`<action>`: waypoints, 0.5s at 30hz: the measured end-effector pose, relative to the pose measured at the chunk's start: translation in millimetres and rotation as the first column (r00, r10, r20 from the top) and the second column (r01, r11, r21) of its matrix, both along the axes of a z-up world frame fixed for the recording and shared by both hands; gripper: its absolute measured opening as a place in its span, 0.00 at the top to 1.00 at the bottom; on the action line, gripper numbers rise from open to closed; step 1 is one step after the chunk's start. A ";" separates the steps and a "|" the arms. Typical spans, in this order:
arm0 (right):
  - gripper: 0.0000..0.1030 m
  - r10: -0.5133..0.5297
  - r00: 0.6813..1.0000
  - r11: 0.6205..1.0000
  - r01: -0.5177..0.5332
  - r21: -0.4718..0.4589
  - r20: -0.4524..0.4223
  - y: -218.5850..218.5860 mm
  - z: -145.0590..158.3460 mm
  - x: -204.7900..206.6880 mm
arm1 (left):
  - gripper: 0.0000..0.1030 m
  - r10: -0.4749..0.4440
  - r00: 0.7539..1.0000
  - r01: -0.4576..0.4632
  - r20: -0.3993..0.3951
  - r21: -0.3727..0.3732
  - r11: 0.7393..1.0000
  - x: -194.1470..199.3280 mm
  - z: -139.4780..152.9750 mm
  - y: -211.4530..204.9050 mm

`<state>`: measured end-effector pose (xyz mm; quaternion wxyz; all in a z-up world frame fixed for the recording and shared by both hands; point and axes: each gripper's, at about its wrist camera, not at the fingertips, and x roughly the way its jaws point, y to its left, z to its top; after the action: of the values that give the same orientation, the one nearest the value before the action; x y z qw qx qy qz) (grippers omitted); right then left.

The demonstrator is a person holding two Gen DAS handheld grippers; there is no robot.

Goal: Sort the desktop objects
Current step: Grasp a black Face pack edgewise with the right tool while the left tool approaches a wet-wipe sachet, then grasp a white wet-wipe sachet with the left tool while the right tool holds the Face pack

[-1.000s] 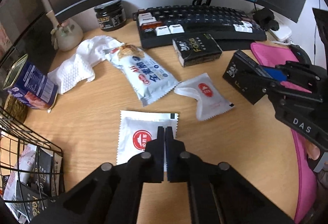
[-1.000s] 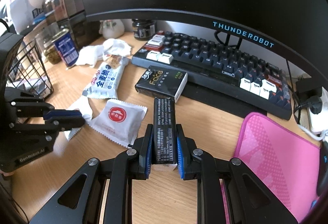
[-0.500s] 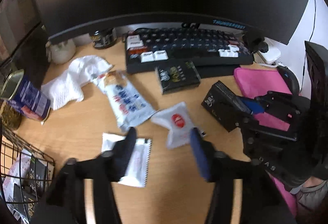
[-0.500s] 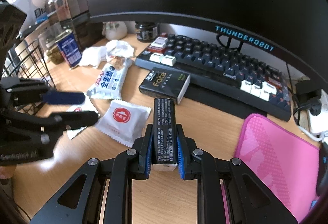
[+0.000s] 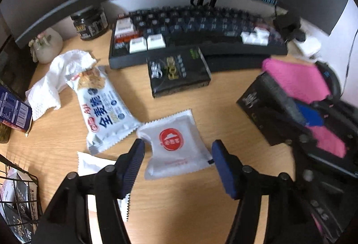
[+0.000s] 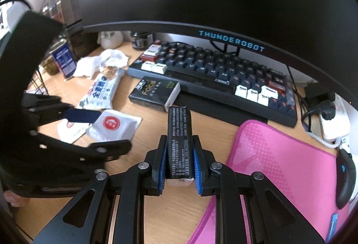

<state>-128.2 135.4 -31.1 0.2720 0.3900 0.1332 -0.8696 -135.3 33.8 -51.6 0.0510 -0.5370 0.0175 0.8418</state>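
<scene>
A white packet with a red logo point(image 5: 172, 143) lies flat on the wooden desk. My left gripper point(image 5: 178, 148) straddles it, one finger on each side, pointing steeply down. Its jaws are closing, with the packet between them and the pads clear of it. A second white packet point(image 5: 89, 163) lies partly under the left finger. My right gripper point(image 6: 180, 154) is shut on a long black pack point(image 6: 179, 130), held above the desk to the right. In the right wrist view the left gripper point(image 6: 114, 130) hovers over the same packet point(image 6: 116, 125).
A blue-and-white snack pack point(image 5: 103, 107), a white cloth point(image 5: 51, 83) and a black "Face" pack point(image 5: 179, 69) lie before the keyboard point(image 5: 201, 27). A wire basket point(image 5: 20, 194) with packs sits lower left, a blue tin point(image 5: 13, 110) at left. A pink mat point(image 6: 279, 165) is at right.
The left gripper opened from fully shut and moved right, off the lower white packet and over the red-logo packet. The right gripper kept still with the black pack.
</scene>
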 end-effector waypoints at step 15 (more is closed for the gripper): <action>0.81 0.017 1.000 1.000 -0.017 -0.002 -0.011 -8.5 0.2 4.8 | 0.75 -0.004 0.997 0.006 -0.075 0.029 1.000 25.2 33.8 -15.5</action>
<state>-123.4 127.0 -30.9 0.2793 0.3837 0.1369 -0.8695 -110.1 18.3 -17.7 0.0602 -0.5042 0.0086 0.8615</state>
